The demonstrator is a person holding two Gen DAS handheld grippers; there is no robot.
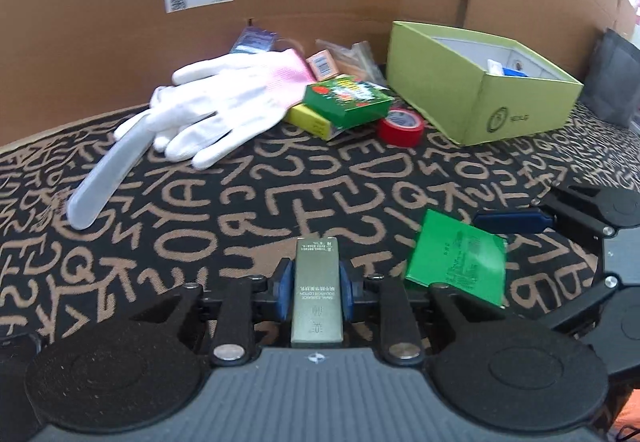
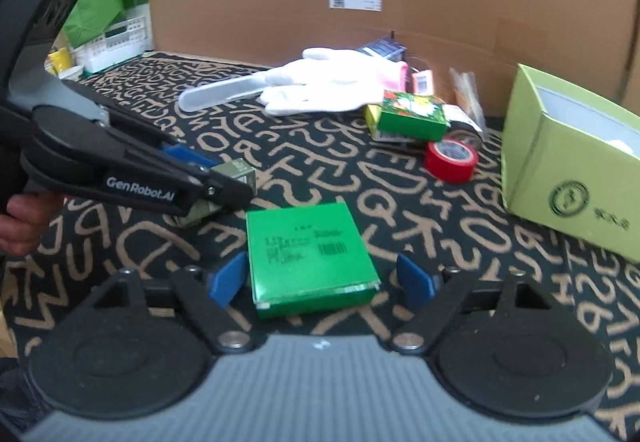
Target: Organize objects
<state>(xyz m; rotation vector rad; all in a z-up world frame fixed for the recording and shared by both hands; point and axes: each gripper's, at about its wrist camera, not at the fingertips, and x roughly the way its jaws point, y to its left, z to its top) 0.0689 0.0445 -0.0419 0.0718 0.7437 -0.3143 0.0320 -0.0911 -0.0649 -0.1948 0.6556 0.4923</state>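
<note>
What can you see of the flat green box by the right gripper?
The flat green box is a thin square carton, glossy, with dark print and a barcode on its top face. It lies flat on the letter-patterned cloth, slightly skewed, between the right gripper's blue fingers. The fingers stand open: the one on the picture's right is clearly apart from the box, the other is close beside it. Nothing lies on it.
</note>
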